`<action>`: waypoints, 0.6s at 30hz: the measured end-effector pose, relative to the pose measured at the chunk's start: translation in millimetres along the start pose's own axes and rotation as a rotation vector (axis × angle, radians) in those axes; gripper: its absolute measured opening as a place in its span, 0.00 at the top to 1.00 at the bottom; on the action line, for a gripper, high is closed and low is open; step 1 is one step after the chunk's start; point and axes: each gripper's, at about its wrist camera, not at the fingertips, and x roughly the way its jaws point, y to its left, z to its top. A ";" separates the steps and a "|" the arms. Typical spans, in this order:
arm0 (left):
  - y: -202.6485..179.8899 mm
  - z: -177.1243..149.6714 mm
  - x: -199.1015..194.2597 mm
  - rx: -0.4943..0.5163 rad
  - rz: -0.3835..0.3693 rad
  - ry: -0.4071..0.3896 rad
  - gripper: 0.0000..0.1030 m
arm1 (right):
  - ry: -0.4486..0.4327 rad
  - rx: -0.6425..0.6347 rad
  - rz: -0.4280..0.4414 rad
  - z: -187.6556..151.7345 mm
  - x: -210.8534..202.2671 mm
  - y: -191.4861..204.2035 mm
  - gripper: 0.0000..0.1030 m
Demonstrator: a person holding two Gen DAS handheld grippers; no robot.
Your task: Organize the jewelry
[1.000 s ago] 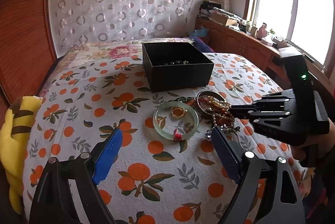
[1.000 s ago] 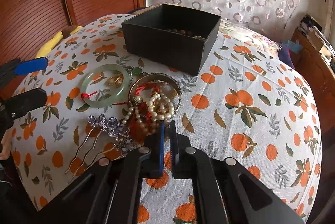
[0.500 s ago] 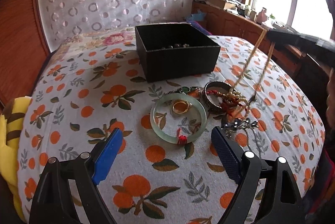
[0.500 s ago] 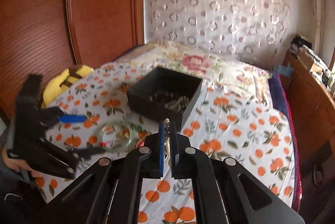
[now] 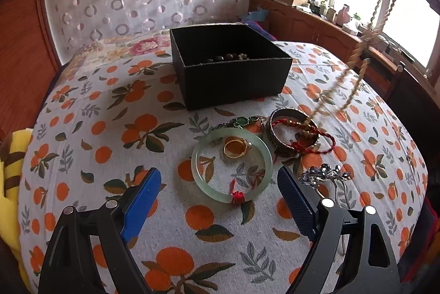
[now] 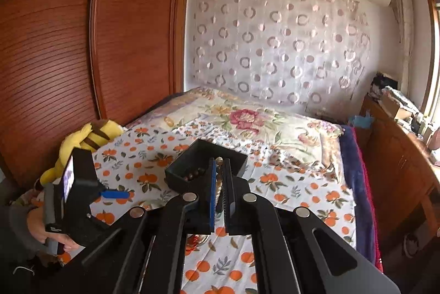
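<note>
1. Jewelry lies in a loose cluster on the bed (image 5: 90, 107), on an orange-print sheet, in front of a black box (image 5: 236, 82) that holds dark beads.
2. A pale green bangle (image 5: 232, 163) with a red thread knot lies flat, and a gold ring (image 5: 235, 147) rests inside its circle.
3. Just right of the bangle sits a metal bangle (image 5: 277, 141) with a red cord bracelet (image 5: 319, 144) draped over it; a green-stone piece (image 5: 242, 120) lies between the bangles and the box.
4. A silver hair comb (image 5: 321, 173) lies near the right pad of the left tool.
5. The left tool (image 5: 220, 200) hovers low over the bed with its blue pads wide apart and nothing between them, pointing at the green bangle.
6. The right tool (image 6: 219, 192) is raised high above the bed, its jaws closed on a pearl necklace (image 5: 357, 52).
7. From the left wrist view, the necklace hangs in 2 strands from the upper right down to the metal bangle, where its lower end is blurred.
8. In the right wrist view, beads show in the narrow gap between the pads, with the box straight ahead below.
9. A hand (image 6: 41, 228) grips the left tool's handle at the left edge, and a yellow plush toy (image 6: 90, 134) lies by the wooden wardrobe.
</note>
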 end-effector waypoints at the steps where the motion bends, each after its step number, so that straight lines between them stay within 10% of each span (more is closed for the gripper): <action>1: -0.5 0.3 1.9 -0.001 0.000 0.005 0.19 | -0.009 0.000 -0.008 2.2 -2.5 -1.4 0.95; 14: -2.6 6.7 18.3 0.018 0.013 0.034 0.20 | 0.004 -0.004 -0.024 7.5 -0.4 -8.5 0.95; 18: -5.1 6.8 16.0 0.026 -0.035 0.036 0.37 | 0.024 0.014 -0.015 -0.4 9.8 -9.1 0.95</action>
